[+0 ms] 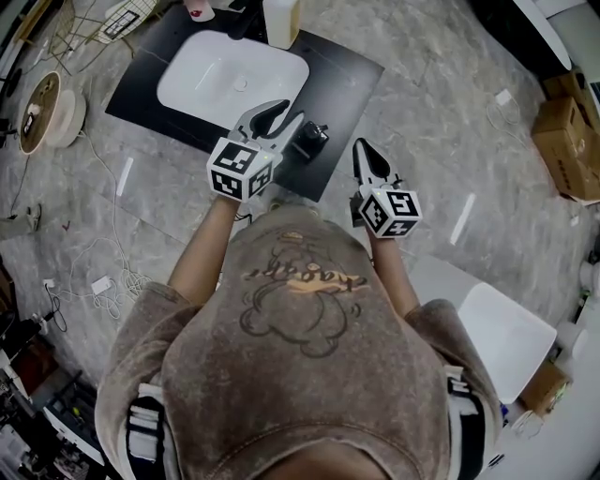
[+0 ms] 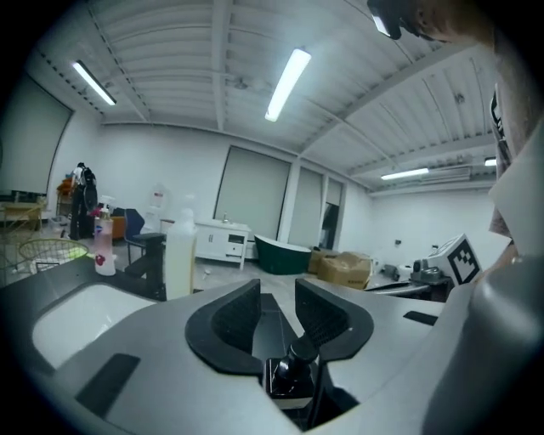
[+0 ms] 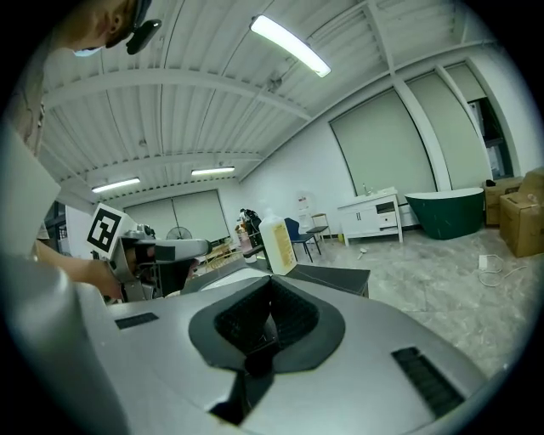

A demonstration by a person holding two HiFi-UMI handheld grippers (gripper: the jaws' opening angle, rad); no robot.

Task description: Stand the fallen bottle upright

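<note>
A small dark glass bottle point(image 1: 309, 141) with a black cap sits near the front right edge of the black counter point(image 1: 349, 82). In the left gripper view the bottle point(image 2: 289, 374) shows low down through the gap of my jaws, cap uppermost and leaning a little right. My left gripper point(image 1: 281, 117) hovers just left of it, jaws parted, with nothing between the pads point(image 2: 327, 314). My right gripper point(image 1: 364, 150) is held to the right of the counter's corner, shut and empty; in its own view the right gripper point(image 3: 259, 323) shows its pads meeting.
A white sink basin point(image 1: 232, 75) is set in the counter, with a tall pale jug point(image 1: 281, 21) behind it. A pink spray bottle point(image 2: 104, 246) stands far left. Cardboard boxes point(image 1: 567, 141), a white seat point(image 1: 506, 337) and a cable reel point(image 1: 42, 108) are on the floor.
</note>
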